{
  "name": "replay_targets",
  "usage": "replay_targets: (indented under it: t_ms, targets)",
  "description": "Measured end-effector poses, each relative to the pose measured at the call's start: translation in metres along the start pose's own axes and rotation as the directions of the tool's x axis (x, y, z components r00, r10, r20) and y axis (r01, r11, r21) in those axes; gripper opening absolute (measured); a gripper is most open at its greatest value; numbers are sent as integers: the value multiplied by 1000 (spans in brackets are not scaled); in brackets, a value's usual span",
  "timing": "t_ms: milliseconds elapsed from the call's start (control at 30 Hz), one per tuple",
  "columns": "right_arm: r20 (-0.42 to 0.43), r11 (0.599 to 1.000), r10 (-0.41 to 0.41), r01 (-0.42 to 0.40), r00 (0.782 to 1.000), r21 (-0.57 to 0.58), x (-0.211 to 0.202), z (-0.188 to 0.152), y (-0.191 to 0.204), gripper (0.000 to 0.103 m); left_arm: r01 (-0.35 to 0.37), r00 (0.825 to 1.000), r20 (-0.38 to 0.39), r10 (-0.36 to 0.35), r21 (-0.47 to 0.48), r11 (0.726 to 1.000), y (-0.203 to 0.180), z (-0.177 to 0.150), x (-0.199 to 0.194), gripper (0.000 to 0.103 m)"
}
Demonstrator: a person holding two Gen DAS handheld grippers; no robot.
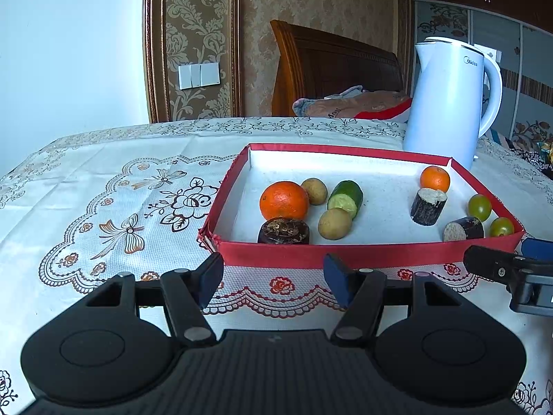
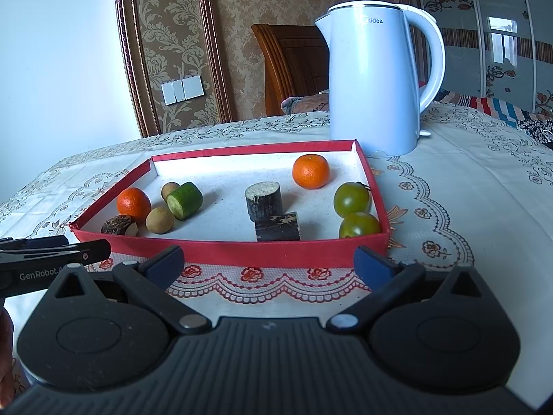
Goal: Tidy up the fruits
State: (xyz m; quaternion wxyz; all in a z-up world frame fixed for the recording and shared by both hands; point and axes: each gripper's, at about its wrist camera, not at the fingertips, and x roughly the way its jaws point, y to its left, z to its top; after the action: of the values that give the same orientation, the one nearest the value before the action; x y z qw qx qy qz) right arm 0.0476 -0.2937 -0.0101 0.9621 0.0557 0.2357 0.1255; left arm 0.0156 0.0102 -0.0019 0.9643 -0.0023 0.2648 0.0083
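A red-rimmed shallow box (image 1: 363, 254) (image 2: 242, 251) holds the fruit. On its left are an orange (image 1: 283, 201) (image 2: 133, 202), two small brown fruits (image 1: 334, 223) (image 2: 159, 220), a cut cucumber piece (image 1: 345, 194) (image 2: 185, 200) and a dark round piece (image 1: 283, 231) (image 2: 119, 225). On its right are a second orange (image 1: 434, 178) (image 2: 310, 171), two dark sugarcane pieces (image 1: 428, 206) (image 2: 263, 200) and two green tomatoes (image 1: 479, 207) (image 2: 351, 199). My left gripper (image 1: 273, 278) and right gripper (image 2: 269, 265) are open and empty, just before the box's near rim.
A white Midea kettle (image 1: 449, 100) (image 2: 376, 79) stands behind the box at the right. The table has a floral lace cloth (image 1: 114, 207) (image 2: 466, 207). A wooden headboard and bedding lie beyond the table's far edge. Each gripper shows at the edge of the other's view.
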Motion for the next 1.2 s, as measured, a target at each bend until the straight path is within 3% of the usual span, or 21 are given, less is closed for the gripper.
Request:
replay_targets:
  t_ms: [1100, 1200]
  targets:
    - [-2, 1000, -1, 1, 1000, -1, 0, -1, 0, 103, -34, 998, 52, 33, 27, 999, -3, 0, -7, 64]
    - [-2, 1000, -1, 1, 1000, -1, 0, -1, 0, 103, -24, 998, 53, 23, 13, 1000, -1, 1, -7, 68]
